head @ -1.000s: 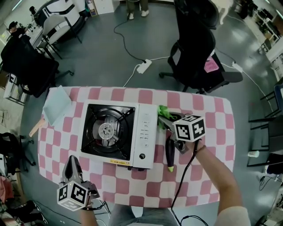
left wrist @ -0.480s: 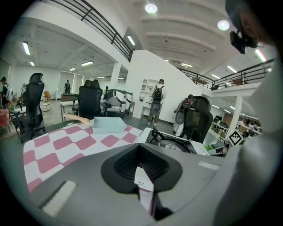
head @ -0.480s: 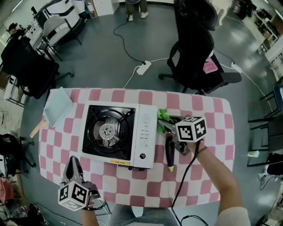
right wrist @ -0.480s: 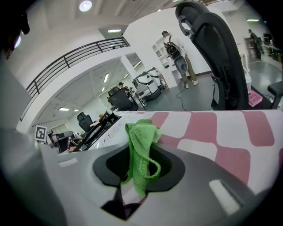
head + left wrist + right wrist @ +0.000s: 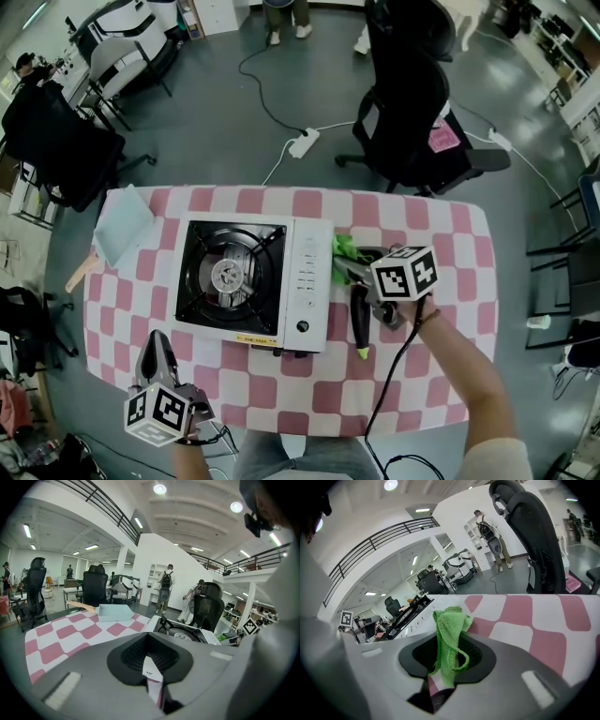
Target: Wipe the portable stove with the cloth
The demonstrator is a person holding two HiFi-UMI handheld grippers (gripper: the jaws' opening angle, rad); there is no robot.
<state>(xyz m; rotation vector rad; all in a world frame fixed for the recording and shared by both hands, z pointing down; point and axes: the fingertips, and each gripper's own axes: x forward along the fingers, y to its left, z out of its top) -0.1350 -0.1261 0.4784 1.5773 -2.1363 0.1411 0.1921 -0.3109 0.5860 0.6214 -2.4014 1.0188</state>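
The portable stove [image 5: 251, 279] sits mid-table, with a black burner on the left and a white knob panel [image 5: 307, 286] on the right. My right gripper [image 5: 349, 266] is just off the stove's right edge, shut on a green cloth [image 5: 341, 253] that touches the panel's side. In the right gripper view the cloth [image 5: 449, 637] hangs bunched between the jaws of the right gripper [image 5: 443, 672], and the stove [image 5: 410, 612] lies to the left. My left gripper [image 5: 155, 360] rests at the table's front left, shut and empty. The left gripper [image 5: 151, 672] looks across the cloth-covered table toward the stove [image 5: 183, 633].
A dark eggplant-shaped object [image 5: 360, 324] lies right of the stove, under my right gripper. A light blue tray [image 5: 122, 227] sits at the far left corner, also the tray [image 5: 115, 612] in the left gripper view. A black office chair [image 5: 412, 112] stands behind the table. The pink checked tablecloth [image 5: 441, 244] covers the table.
The right gripper and the green cloth have slid slightly nearer along the stove's right edge. The left gripper has stayed put.
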